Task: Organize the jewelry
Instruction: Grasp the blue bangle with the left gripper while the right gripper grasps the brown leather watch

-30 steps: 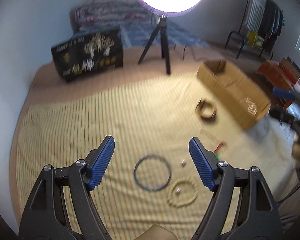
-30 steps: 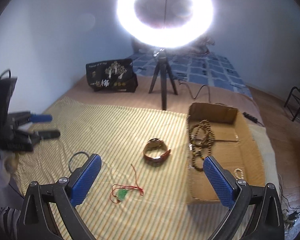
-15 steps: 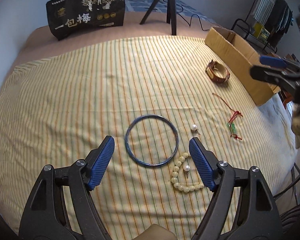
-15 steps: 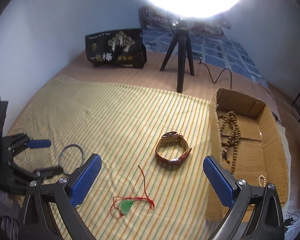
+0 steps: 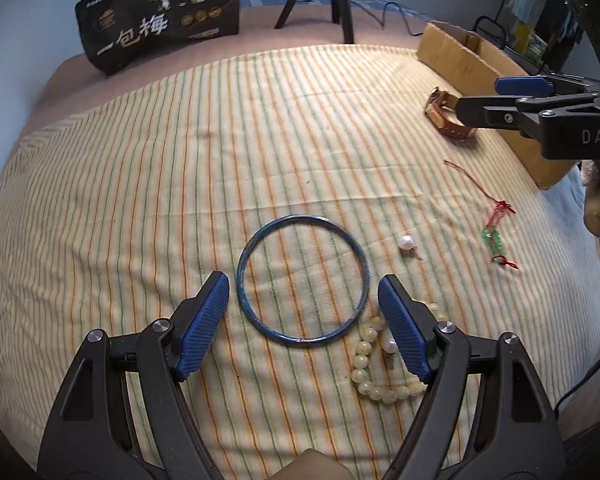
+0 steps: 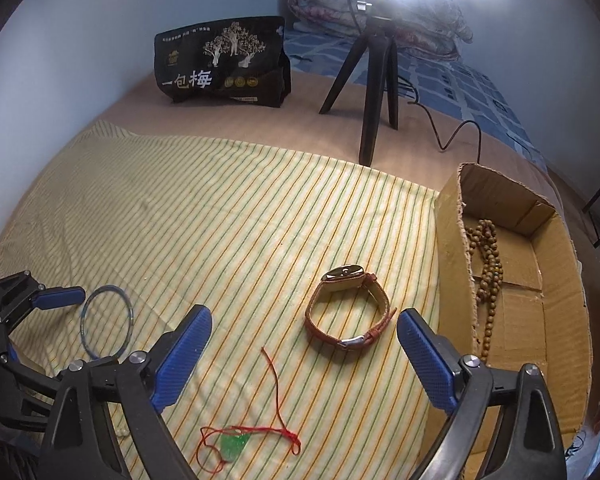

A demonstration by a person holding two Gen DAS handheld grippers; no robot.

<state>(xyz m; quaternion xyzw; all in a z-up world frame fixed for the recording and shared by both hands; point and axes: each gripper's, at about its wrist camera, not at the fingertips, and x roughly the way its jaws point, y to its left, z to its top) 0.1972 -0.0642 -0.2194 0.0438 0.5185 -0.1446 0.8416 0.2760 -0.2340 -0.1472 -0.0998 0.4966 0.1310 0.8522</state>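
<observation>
My left gripper is open and empty, low over a blue bangle that lies between its fingers on the striped cloth. A cream bead bracelet and a pearl earring lie beside its right finger. My right gripper is open and empty, close over a brown-strap watch. A green pendant on red cord lies below it. The cardboard box at the right holds a wooden bead necklace. The bangle also shows in the right wrist view.
A black printed bag and a ring-light tripod stand at the back of the bed. The striped cloth covers the middle. The right gripper shows over the watch in the left wrist view.
Both grippers have dropped lower and closer to the cloth. The left one came over the bangle, the right one over the watch. Both stayed open.
</observation>
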